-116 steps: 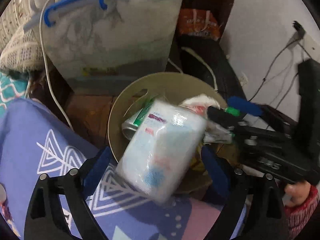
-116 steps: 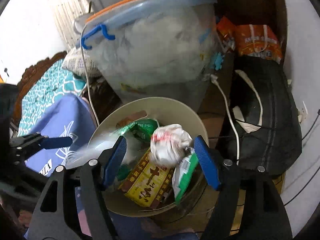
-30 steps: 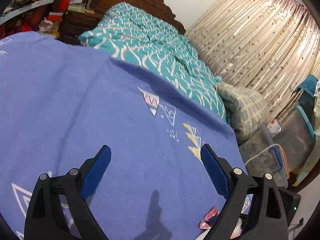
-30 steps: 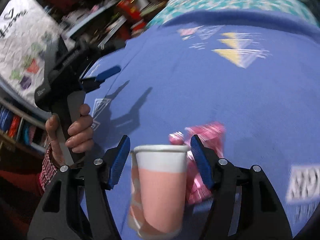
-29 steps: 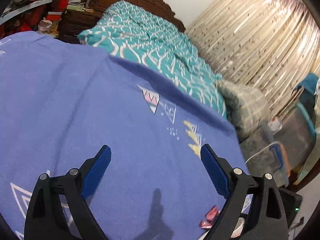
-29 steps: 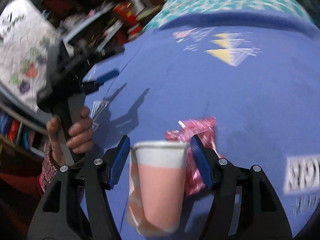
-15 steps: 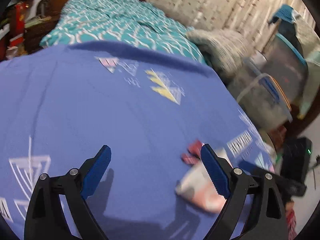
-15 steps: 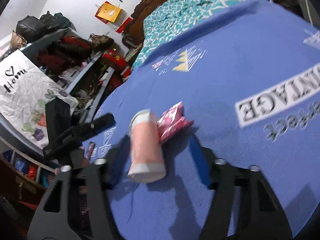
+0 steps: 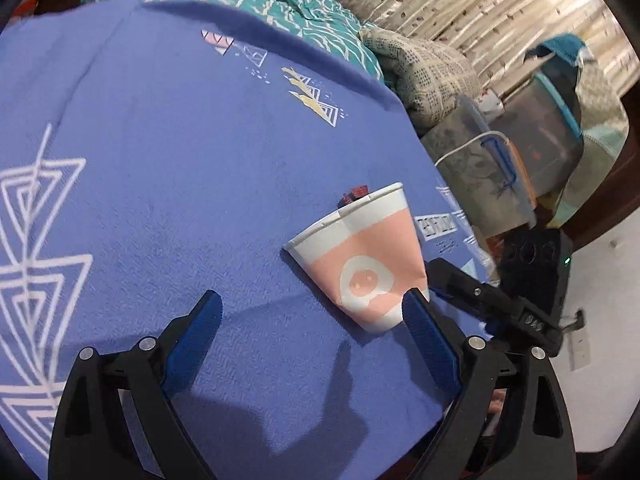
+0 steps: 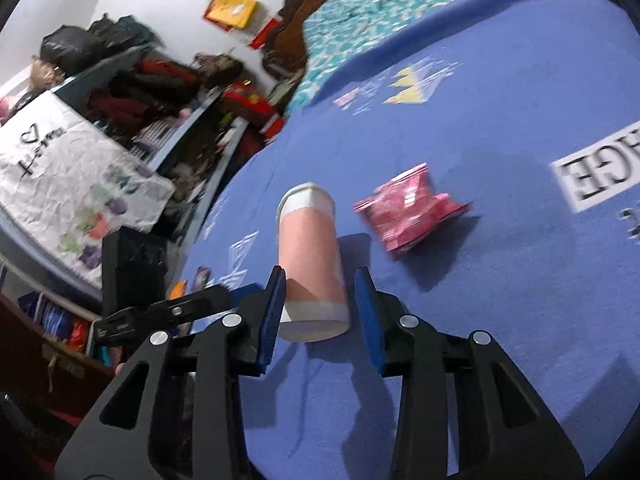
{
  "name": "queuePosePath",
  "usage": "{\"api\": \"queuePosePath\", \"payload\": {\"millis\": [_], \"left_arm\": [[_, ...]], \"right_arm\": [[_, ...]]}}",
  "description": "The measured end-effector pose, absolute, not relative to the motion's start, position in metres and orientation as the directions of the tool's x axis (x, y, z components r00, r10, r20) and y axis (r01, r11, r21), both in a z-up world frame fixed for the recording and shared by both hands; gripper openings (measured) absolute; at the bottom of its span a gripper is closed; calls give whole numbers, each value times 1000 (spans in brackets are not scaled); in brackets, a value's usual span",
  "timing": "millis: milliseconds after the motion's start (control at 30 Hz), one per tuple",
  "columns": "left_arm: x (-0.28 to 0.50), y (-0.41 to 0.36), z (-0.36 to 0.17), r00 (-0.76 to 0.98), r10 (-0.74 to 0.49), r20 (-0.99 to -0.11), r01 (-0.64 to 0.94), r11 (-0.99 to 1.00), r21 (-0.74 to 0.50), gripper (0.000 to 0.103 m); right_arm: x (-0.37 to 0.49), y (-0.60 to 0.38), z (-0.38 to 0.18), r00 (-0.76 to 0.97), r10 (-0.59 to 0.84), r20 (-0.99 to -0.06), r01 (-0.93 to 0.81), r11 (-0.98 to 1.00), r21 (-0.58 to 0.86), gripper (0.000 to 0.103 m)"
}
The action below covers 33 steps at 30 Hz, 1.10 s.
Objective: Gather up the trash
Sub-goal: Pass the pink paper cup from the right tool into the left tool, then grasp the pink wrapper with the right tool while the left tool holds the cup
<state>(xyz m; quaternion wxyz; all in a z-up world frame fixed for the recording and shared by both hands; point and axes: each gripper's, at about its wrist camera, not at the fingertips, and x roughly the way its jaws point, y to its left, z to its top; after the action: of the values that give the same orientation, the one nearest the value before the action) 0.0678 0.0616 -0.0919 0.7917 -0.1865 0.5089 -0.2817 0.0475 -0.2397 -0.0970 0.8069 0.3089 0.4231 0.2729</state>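
A pink and white paper cup (image 10: 310, 268) lies on its side on the blue blanket (image 10: 500, 120); it also shows in the left wrist view (image 9: 362, 258). My right gripper (image 10: 320, 300) has its jaws on either side of the cup's wide end, narrowed around it; contact is not clear. A crumpled pink wrapper (image 10: 408, 210) lies just right of the cup; only its tip (image 9: 354, 196) peeks behind the cup in the left wrist view. My left gripper (image 9: 312, 332) is open and empty, just left of the cup.
The blanket (image 9: 160, 160) covers the table. Clear storage bins (image 9: 492, 172) and a pillow (image 9: 424, 64) stand beyond its right edge. A teal bed (image 10: 380, 4) and cluttered shelves (image 10: 160, 92) lie behind. The other gripper (image 10: 168, 312) shows at left.
The right gripper has closed in around the lying cup's wide end. The left gripper has swung toward the cup, which now lies by its right finger.
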Motion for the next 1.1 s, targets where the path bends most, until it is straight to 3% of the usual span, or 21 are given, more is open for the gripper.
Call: {"api": "queuePosePath", "payload": {"millis": [133,300,567,633,733,900,1033,1100], "left_arm": [[74,53,-94,307,-652,-693,269,758,-594,87],[88,37,-96,260,-699,-666,287,714,-638,87],[100,23,-98,242,-721,-649,271,693,-668,86],[99,18,-100,237,-719,-654,275,695,-664,74],[100,9,-104,221,-707,-672,284,705,-649,44],[100,13,-98,251,-730,-635,285,683,-672,25],[95,29,-88,290,-715,-637,294,699,-651,22],[92,37,-87,296,-713,-636,285,701,-653,21]], "right_arm": [[64,-258,-113,504,619,-602,-93,732,674,39],[69,-255,-114,504,587,-634,-90,765,638,38],[69,-264,-88,560,592,-579,-114,748,654,38],[69,-261,-76,566,606,-558,-136,737,662,38],[69,-253,-74,560,599,-573,-145,751,644,38],[76,-264,-89,561,587,-583,-89,744,663,40],[90,-292,-96,601,539,-590,-7,742,671,41],[100,-302,-100,607,528,-594,31,731,681,48]]}}
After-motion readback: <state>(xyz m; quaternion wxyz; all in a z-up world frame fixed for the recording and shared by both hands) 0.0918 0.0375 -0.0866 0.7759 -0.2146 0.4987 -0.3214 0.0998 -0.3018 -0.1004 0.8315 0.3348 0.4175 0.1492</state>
